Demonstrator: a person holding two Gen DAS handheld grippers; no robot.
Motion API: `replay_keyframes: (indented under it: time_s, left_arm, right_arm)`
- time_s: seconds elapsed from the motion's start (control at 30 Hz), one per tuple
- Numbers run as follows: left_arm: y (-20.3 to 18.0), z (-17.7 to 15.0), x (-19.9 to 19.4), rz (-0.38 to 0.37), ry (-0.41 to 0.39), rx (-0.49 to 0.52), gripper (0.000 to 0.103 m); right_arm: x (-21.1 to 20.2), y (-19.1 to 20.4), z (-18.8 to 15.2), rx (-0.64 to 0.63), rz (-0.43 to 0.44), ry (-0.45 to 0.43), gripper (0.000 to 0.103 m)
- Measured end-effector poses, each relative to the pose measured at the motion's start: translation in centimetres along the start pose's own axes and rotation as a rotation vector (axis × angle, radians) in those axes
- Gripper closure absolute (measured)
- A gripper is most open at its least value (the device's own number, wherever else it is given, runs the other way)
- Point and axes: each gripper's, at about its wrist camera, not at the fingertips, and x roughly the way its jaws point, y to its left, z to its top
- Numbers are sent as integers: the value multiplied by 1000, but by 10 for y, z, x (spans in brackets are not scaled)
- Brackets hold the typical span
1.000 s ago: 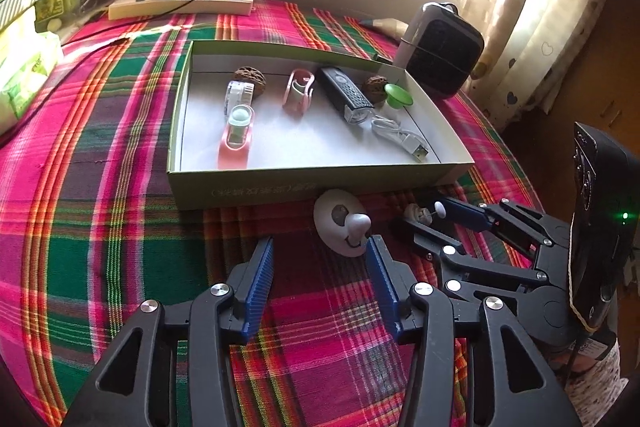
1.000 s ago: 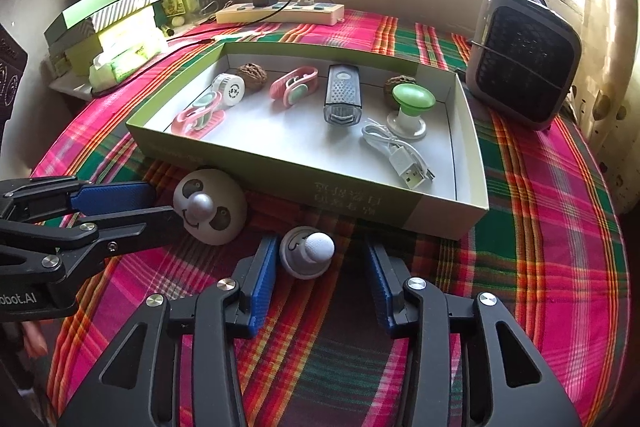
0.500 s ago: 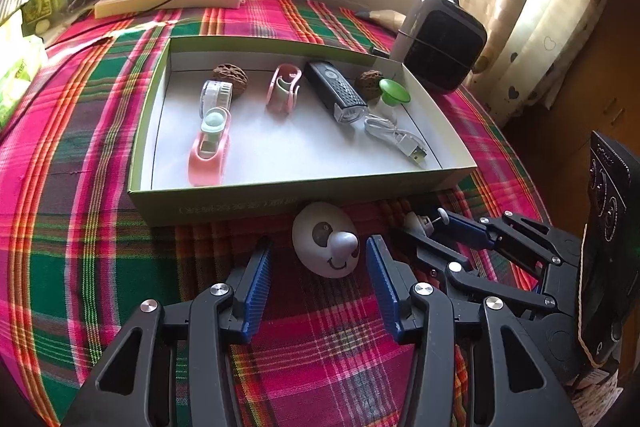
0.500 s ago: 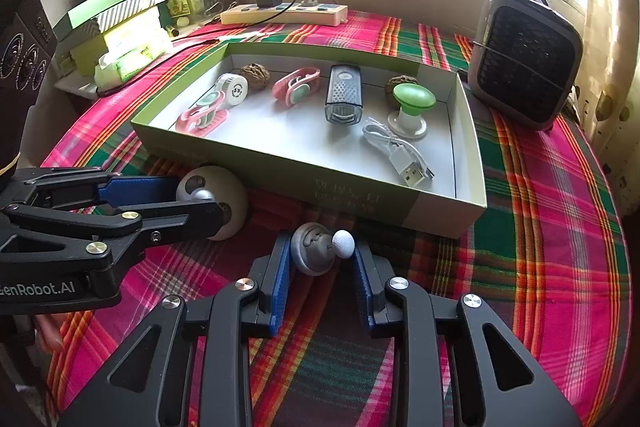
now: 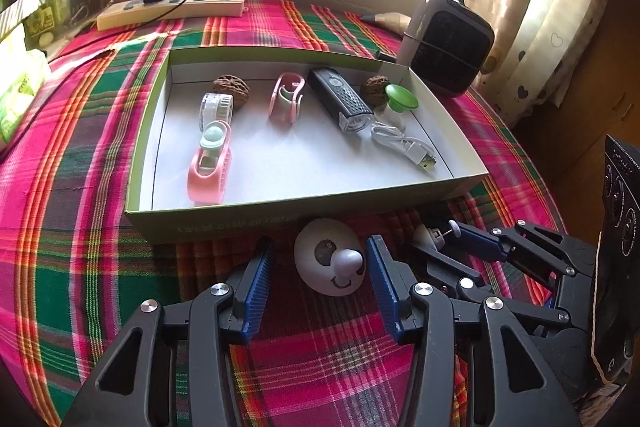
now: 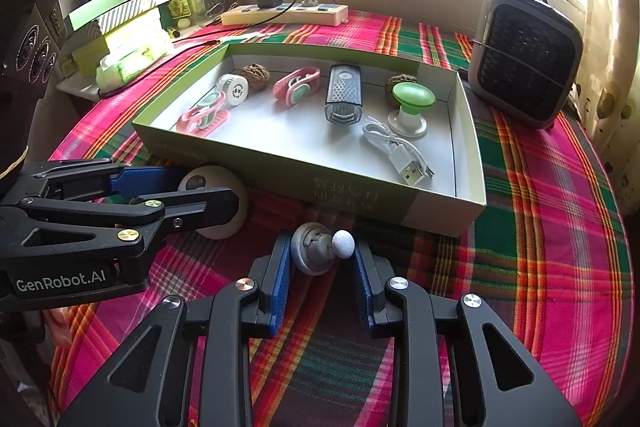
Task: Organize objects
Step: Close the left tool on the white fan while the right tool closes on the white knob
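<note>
From the left wrist camera, the left gripper stands spread wide over the red-and-green plaid tablecloth. A white dome-shaped knob with a painted smiling face and a pale nub nose sits on the cloth between its blue pads, nearer the right-hand pad; whether that pad touches it cannot be told, and the other stands clear. Just ahead of the fingertips lies the shallow green cardboard box with a white floor, holding two pink clips, two walnuts, a white roll, a black bike light, a green-topped knob and a white USB cable. To the right of this gripper, the right gripper pinches a small grey knob with a white ball tip.

From the right wrist camera, the right gripper has its jaws drawn in, having closed within the last second, and both blue pads press on the small grey knob, close in front of the box's near wall. To the left, the left gripper straddles the white face knob.
</note>
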Motion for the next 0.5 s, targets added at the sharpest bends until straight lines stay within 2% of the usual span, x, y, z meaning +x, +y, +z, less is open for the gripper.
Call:
replay_keyframes:
  time_s: [0.5]
  left_arm:
    - [-1, -1, 0, -4, -3, 0, 71]
  right_arm:
    - [0, -1, 0, 0, 1, 0, 73]
